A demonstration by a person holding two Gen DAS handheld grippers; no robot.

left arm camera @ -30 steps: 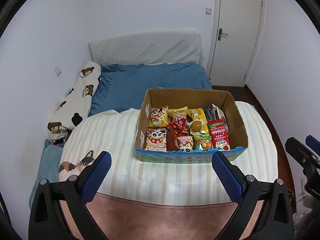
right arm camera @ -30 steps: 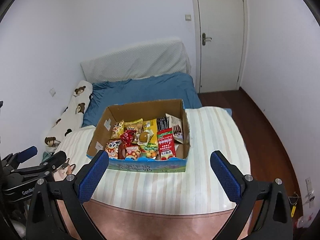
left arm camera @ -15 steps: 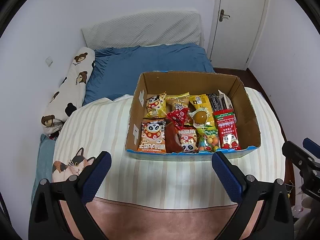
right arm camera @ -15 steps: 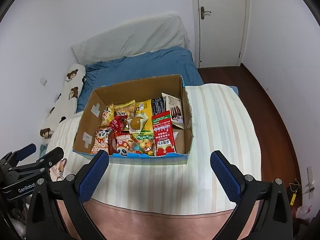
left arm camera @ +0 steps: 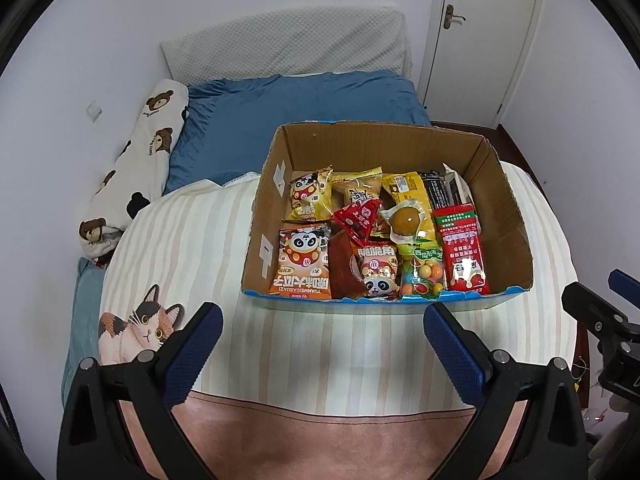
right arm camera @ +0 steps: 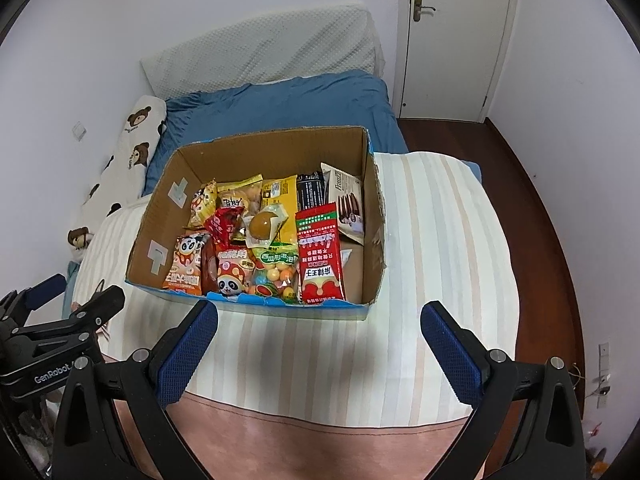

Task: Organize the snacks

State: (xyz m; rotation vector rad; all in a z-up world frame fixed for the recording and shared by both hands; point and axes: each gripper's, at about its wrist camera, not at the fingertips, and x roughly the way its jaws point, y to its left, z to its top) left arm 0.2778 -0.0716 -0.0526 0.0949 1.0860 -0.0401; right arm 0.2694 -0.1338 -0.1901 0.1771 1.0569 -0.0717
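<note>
A cardboard box (left arm camera: 508, 216) stands on the striped blanket (left arm camera: 192, 248) of the bed, close to the foot end and a little toward the right edge of the bed. The box is open at the top and the snacks lie flat inside it, mostly against its left wall and front wall.

In the front left corner of the box lies an orange panda packet (left arm camera: 303, 262), and beside it a smaller panda packet (left arm camera: 376, 270). A bag of coloured candy balls (left arm camera: 424, 274) is next, and a long red packet (left arm camera: 464, 254) lies to the right of it (its print is upside down in both views). Behind them there is a yellow packet with a round brown thing (left arm camera: 406, 216), a red triangular packet (left arm camera: 358, 220) and a dark bar packet (left arm camera: 436, 194). The right part of the box floor shows bare cardboard.

The left gripper (left arm camera: 318, 350) hangs before the front wall of the box, its blue fingers (left arm camera: 192, 354) wide apart and holding nothing. The right gripper (right arm camera: 318, 350) is also spread wide with nothing between the pads, in front of the box. A cat picture (left arm camera: 140, 330) is on the blanket at the left.
</note>
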